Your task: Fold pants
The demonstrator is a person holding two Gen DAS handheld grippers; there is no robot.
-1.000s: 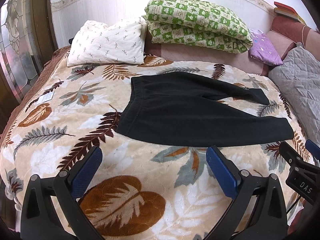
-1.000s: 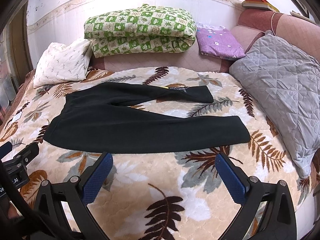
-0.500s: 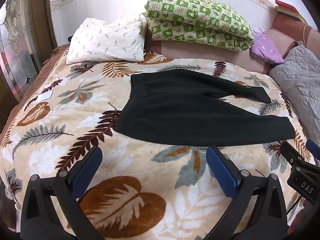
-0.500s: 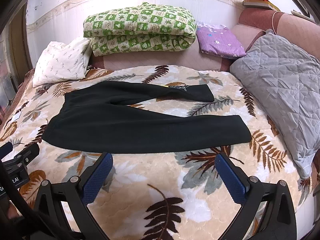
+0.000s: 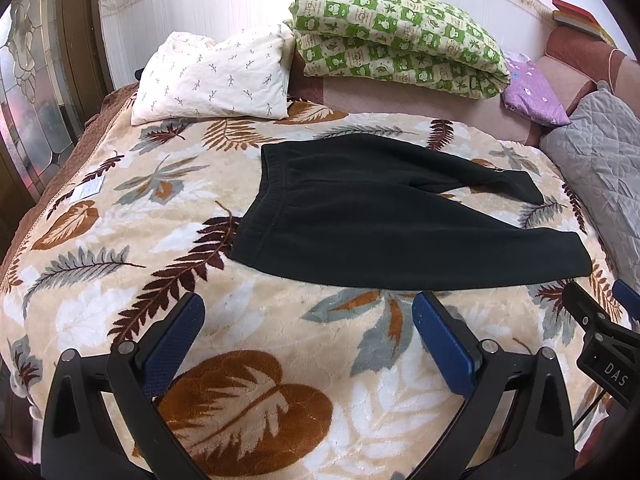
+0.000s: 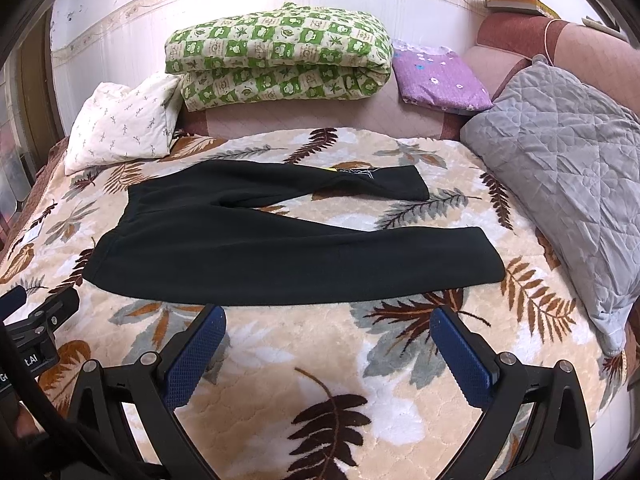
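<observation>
Black pants [image 5: 360, 220] [image 6: 256, 248] lie flat on a leaf-patterned blanket, waistband to the left and both legs spread apart to the right. The far leg carries a small white print near its cuff. My left gripper [image 5: 306, 318] is open above the blanket, just short of the near hem of the pants below the waistband end. Its blue pads hold nothing. My right gripper [image 6: 326, 330] hovers open too, in front of the near leg, with nothing between its fingers. Each gripper shows at the edge of the other's view.
The leaf blanket [image 5: 160, 280] covers a bed. Along the back lie a white pillow [image 5: 216, 76], a folded green checked quilt [image 6: 280, 56] and a purple cloth [image 6: 440, 76]. A grey quilted pillow [image 6: 568, 184] rests at the right. A glass-panelled door [image 5: 28, 92] stands at the left.
Both grippers have edged slightly forward toward the pants, which sit a little lower in both views. The pants have not moved, and both grippers stay open.
</observation>
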